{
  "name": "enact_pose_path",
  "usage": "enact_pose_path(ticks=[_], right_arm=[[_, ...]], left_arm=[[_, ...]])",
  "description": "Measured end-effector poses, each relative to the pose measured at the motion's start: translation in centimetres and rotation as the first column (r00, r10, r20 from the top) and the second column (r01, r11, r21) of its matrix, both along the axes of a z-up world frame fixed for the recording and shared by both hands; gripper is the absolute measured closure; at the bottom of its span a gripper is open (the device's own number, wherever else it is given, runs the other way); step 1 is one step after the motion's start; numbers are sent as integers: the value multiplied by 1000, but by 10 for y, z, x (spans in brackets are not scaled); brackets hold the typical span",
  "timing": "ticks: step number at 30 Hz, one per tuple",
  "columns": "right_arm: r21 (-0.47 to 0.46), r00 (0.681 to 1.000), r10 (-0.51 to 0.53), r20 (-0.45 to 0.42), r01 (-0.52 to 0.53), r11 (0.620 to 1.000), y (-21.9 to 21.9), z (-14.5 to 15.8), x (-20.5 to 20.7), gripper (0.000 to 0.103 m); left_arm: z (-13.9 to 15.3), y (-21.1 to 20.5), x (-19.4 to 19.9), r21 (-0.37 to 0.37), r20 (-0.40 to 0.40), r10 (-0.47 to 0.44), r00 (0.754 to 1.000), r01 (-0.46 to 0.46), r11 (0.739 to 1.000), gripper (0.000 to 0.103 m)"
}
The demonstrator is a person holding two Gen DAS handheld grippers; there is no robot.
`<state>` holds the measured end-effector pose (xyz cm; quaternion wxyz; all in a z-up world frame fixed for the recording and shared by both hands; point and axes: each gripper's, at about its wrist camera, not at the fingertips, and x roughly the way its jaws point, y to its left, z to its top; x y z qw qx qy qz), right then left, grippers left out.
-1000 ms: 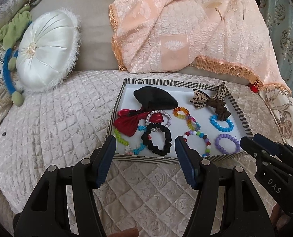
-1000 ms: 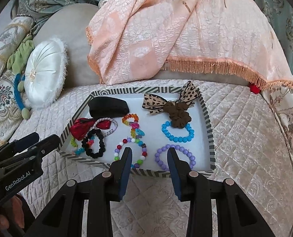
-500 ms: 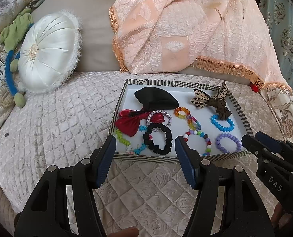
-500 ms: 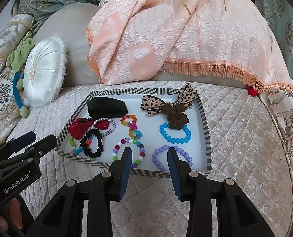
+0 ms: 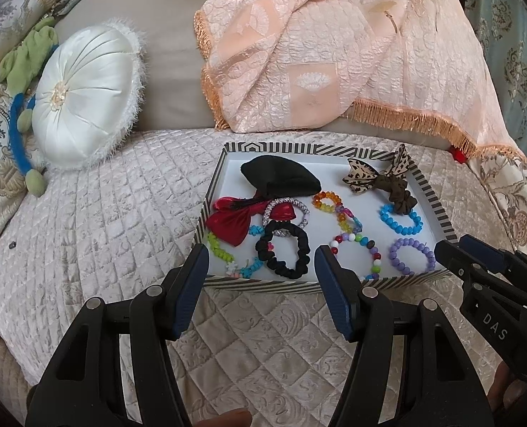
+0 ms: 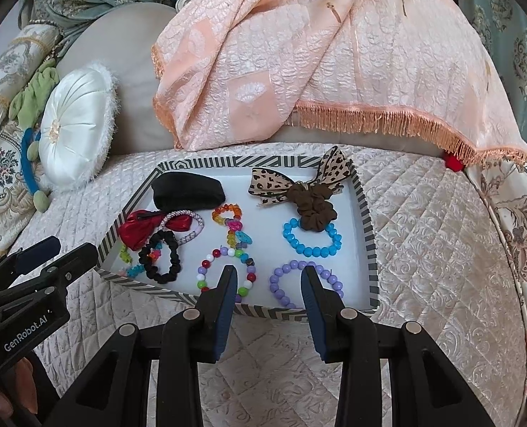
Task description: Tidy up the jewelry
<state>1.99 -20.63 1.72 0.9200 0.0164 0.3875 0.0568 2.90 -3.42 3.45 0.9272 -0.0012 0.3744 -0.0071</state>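
Jewelry lies inside the striped tray (image 6: 366,220) on the quilt: beads to the right, scrunchie (image 5: 282,253) and red bow (image 5: 232,221) tangled at left. Both the left gripper (image 5: 259,274) and right gripper (image 6: 267,284) hover spread and empty at the near rim. Any pick, I judge, should pinch one band alone, clear of its neighbours.

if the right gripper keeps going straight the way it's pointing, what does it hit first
Probably the purple bead bracelet just inside the striped tray's near wall; the open right gripper frames it, though depth is unclear.
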Motion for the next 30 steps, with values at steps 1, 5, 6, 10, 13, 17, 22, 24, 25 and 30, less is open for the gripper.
enact_pose_path(ticks=[1, 5, 6, 10, 13, 17, 22, 24, 25, 30], right_arm=[[-1, 1000, 1, -1, -1, 1000, 0, 0, 0, 68], [-5, 1000, 1, -2, -1, 1000, 0, -1, 0, 68], [-4, 1000, 1, -2, -1, 1000, 0, -1, 0, 68], [-4, 1000, 2, -3, -2, 1000, 0, -2, 0, 67], [-4, 1000, 3, -5, -3, 1000, 0, -2, 1, 67], [-6, 1000, 6, -8, -6, 1000, 0, -3, 1, 67], [-6, 1000, 6, -9, -6, 1000, 0, -3, 1, 67], [-6, 1000, 6, -9, -6, 1000, 0, -4, 1, 67], [-6, 1000, 6, -9, -6, 1000, 0, -4, 1, 67], [-7, 1000, 5, -9, -6, 1000, -1, -4, 2, 67]], left_arm=[[0, 0, 0, -1, -1, -1, 1000, 1, 1000, 41], [-2, 0, 1, -3, -7, -9, 1000, 9, 1000, 41], [-2, -1, 1, -2, -8, -11, 1000, 11, 1000, 41], [-3, -1, 1, 0, -7, -14, 1000, 14, 1000, 41], [-3, -3, 1, 3, -7, -18, 1000, 18, 1000, 41], [-3, -5, 1, 7, -8, -19, 1000, 19, 1000, 41], [-3, -7, 1, 4, -11, -27, 1000, 27, 1000, 41], [-3, -7, 1, -3, -8, -32, 999, 32, 999, 41], [-3, -7, 1, -11, -5, -37, 999, 37, 999, 41], [-2, -6, 1, -17, 2, -41, 999, 41, 999, 41]])
